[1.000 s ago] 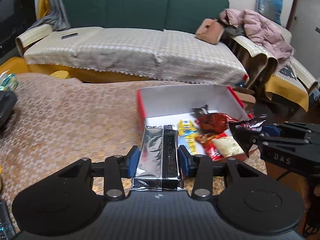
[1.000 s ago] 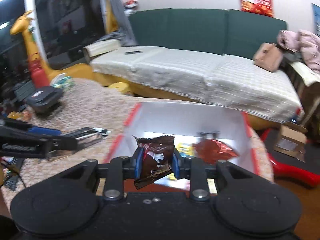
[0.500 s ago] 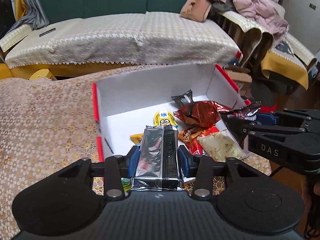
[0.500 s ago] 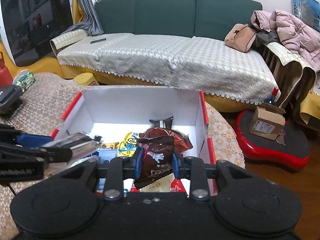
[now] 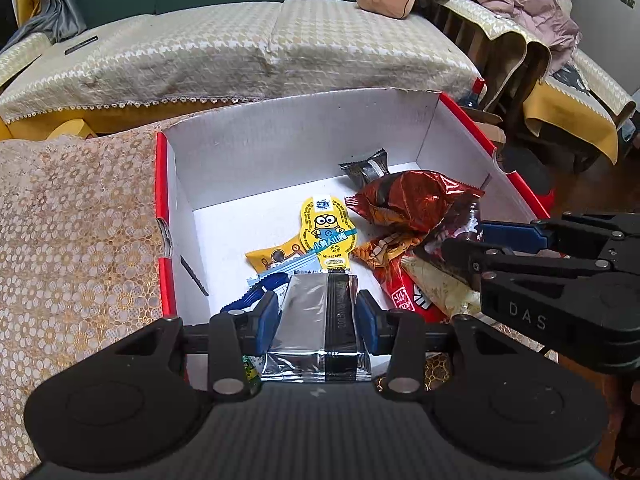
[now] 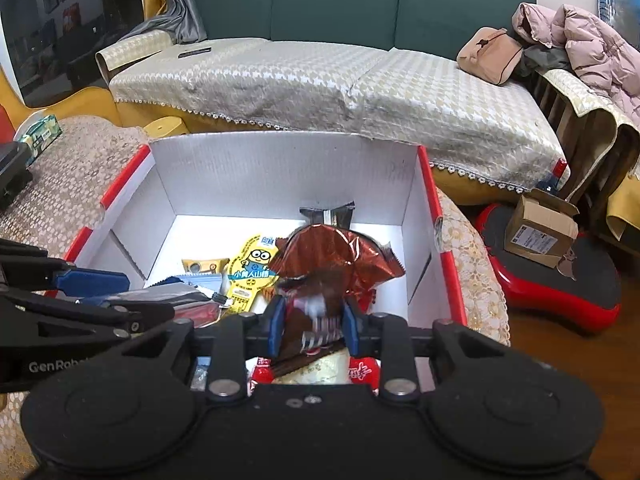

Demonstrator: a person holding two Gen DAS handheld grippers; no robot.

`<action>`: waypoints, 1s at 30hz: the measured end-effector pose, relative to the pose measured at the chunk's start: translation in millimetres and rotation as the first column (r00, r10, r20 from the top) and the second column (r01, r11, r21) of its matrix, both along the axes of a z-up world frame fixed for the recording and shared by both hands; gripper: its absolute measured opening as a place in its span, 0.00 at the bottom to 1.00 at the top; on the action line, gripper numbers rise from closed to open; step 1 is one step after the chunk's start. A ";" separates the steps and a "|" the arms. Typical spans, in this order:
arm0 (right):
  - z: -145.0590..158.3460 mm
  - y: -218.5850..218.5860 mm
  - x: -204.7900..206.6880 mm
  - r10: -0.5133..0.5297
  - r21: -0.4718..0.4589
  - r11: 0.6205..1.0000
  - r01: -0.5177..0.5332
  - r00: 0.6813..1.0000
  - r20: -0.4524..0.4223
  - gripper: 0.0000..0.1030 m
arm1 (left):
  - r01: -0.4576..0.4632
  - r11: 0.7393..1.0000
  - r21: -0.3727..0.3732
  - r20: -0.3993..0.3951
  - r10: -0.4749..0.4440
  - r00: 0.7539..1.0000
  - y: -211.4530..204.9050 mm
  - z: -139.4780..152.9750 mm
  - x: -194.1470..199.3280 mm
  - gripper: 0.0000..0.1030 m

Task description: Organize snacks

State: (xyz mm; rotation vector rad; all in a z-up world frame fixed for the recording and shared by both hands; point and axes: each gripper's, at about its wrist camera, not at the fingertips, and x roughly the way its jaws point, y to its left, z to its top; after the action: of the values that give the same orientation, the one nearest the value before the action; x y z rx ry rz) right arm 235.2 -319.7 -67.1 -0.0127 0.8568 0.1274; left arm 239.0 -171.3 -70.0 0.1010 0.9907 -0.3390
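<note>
A white cardboard box with red rims (image 5: 280, 148) stands on the table and holds several snacks, among them a yellow Minion packet (image 5: 326, 232) and a shiny red bag (image 5: 412, 200). My left gripper (image 5: 318, 316) is shut on a silver foil packet (image 5: 316, 320) over the box's near edge. My right gripper (image 6: 314, 322) is shut on a brown snack packet (image 6: 316, 320), blurred, low over the box's right half. The box (image 6: 280, 176) and the red bag (image 6: 336, 256) also show in the right wrist view. Each gripper shows in the other's view, left (image 6: 80, 304), right (image 5: 560, 264).
The table has a gold lace cloth (image 5: 72, 216). A sofa with a beige cover (image 6: 320, 76) stands behind it, with a tan bag (image 6: 488, 56) and a pink coat (image 6: 580, 44). A small carton (image 6: 540, 232) lies on a red board on the floor at right.
Both grippers moved forward and down over the box with their packets. The brown packet now sits lower between the right fingers, just above the snacks.
</note>
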 end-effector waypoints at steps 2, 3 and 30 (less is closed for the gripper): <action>0.5 -1.4 0.4 -0.006 0.007 1.000 0.007 1.000 -0.008 0.28 | -0.005 1.000 -0.010 0.004 0.005 1.000 1.5 2.3 -1.1 0.40; 1.1 -2.2 0.2 -0.009 0.015 1.000 0.009 1.000 -0.012 0.28 | -0.006 1.000 -0.014 0.004 0.006 1.000 2.3 3.6 -1.8 0.40; 82.4 -7.7 -88.6 0.043 0.152 0.986 -0.069 0.985 0.170 0.39 | -0.016 0.996 -0.093 0.178 0.032 0.984 29.2 89.8 -88.6 0.76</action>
State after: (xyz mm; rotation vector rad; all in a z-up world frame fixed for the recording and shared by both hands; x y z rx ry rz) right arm 146.6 -327.4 15.3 0.0998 0.6780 0.2433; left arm 150.4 -142.1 19.8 0.0359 0.7966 -0.3464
